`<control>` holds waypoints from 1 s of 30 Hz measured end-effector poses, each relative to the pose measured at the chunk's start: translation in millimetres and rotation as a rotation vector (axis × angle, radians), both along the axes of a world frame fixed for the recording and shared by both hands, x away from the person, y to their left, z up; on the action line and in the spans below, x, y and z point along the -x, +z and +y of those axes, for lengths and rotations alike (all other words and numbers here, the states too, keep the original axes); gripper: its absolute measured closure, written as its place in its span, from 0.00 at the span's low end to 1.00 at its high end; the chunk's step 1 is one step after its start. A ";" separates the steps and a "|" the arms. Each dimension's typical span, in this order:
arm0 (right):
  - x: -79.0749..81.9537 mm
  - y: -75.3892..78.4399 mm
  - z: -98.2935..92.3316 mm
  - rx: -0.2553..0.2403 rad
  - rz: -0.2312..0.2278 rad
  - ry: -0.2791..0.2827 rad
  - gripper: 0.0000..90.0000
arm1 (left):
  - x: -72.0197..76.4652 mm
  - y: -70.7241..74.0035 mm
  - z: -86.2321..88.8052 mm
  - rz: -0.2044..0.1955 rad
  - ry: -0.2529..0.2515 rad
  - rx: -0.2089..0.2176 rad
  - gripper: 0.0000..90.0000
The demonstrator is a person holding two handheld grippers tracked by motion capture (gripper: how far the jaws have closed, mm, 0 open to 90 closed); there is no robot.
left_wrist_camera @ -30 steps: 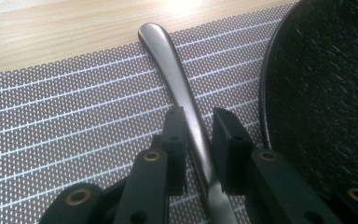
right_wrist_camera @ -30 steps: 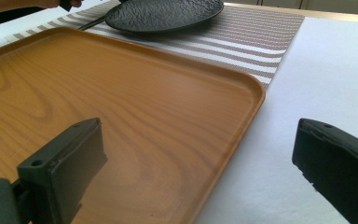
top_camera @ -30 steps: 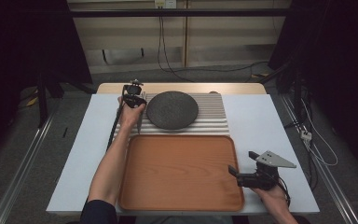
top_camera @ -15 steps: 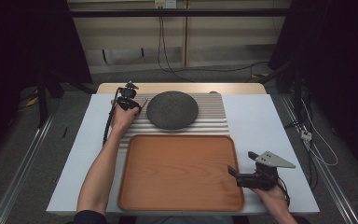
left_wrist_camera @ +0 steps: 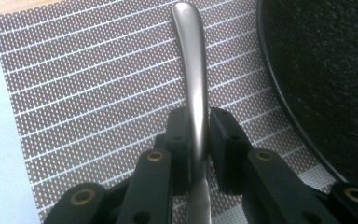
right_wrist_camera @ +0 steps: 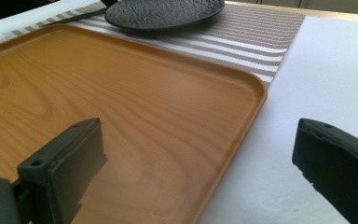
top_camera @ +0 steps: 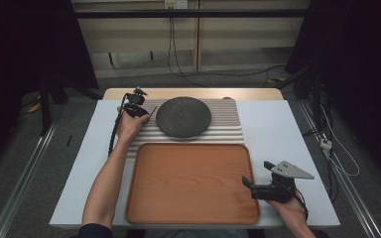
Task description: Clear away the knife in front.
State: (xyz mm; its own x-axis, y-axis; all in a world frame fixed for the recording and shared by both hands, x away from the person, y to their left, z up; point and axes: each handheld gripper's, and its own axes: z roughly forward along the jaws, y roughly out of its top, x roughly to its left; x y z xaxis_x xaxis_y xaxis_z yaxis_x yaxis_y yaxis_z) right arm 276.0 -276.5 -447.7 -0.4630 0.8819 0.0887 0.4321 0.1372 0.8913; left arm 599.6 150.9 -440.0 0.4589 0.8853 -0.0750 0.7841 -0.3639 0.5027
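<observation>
Left gripper (left_wrist_camera: 196, 140) pinches a metal utensil handle (left_wrist_camera: 193, 70) narrowly; it may swivel and clip the black plate (left_wrist_camera: 326, 70). Right gripper (right_wrist_camera: 200, 172) spread, idle.

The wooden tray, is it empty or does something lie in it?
Empty. The wooden tray shows only bare wood grain; the black plate rests on the striped mat beyond it.

Glossy metal handle (left_wrist_camera: 193, 88); wood-grain tray (top_camera: 188, 183).
</observation>
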 end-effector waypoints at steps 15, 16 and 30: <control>-1.1 0.3 1.8 0.003 -0.002 0.006 0.02 | 0.9 2.8 -1.1 0.024 0.003 -0.010 0.89; -1.1 0.1 2.0 0.004 -0.002 0.007 0.02 | 1.5 3.1 -0.8 0.022 0.003 -0.010 0.89; -0.4 -0.2 2.0 0.003 0.002 0.005 0.02 | 9.5 8.4 6.2 0.006 -0.004 0.002 0.89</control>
State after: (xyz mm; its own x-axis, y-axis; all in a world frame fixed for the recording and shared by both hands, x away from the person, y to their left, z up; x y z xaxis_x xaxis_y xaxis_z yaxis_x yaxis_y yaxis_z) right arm 276.3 -274.5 -447.9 -0.4675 0.8797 0.0866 0.4328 0.1424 0.8902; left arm 590.1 157.1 -431.7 0.4624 0.8831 -0.0799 0.7857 -0.3663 0.4985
